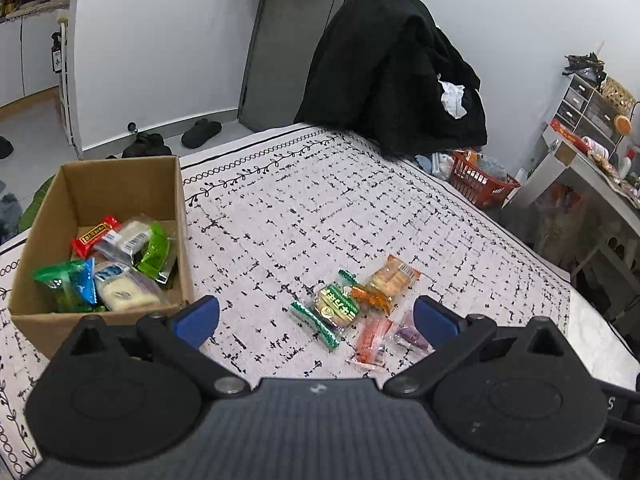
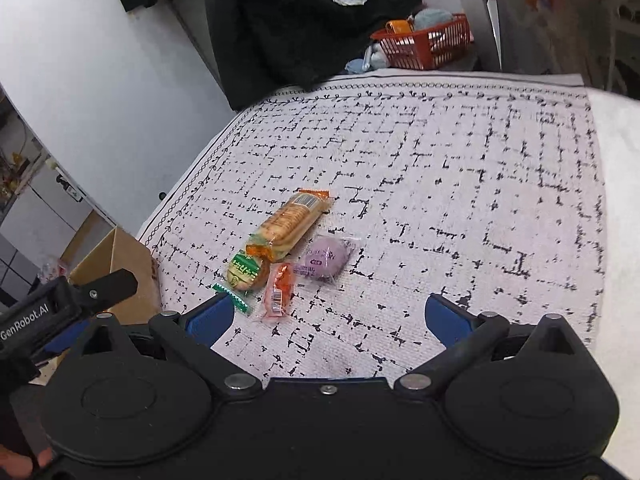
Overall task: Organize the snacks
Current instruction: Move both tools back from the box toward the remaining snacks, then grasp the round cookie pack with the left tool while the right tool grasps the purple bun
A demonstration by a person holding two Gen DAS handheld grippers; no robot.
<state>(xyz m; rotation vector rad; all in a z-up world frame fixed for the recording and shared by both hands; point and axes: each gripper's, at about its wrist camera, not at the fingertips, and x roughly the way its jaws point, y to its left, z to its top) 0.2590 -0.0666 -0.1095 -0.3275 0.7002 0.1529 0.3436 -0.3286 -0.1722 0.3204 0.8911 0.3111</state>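
Note:
A cardboard box point(image 1: 120, 184) at the left holds several wrapped snacks point(image 1: 120, 264). Loose on the patterned cloth lie a green-wrapped cookie point(image 1: 334, 309), an orange cracker pack point(image 1: 386, 282), a small red packet point(image 1: 372, 340) and a purple snack point(image 1: 410, 334). They also show in the right wrist view: green cookie point(image 2: 245, 272), cracker pack point(image 2: 290, 222), red packet point(image 2: 278, 292), purple snack point(image 2: 324, 258). My left gripper point(image 1: 316, 320) is open and empty just before the pile. My right gripper point(image 2: 328, 316) is open and empty, to the right of the pile.
A chair draped in a black coat point(image 1: 396, 76) stands at the table's far edge. A red basket point(image 1: 478, 184) sits on the floor beyond. The box corner point(image 2: 116, 256) and the left gripper's finger point(image 2: 108, 286) show at left in the right wrist view.

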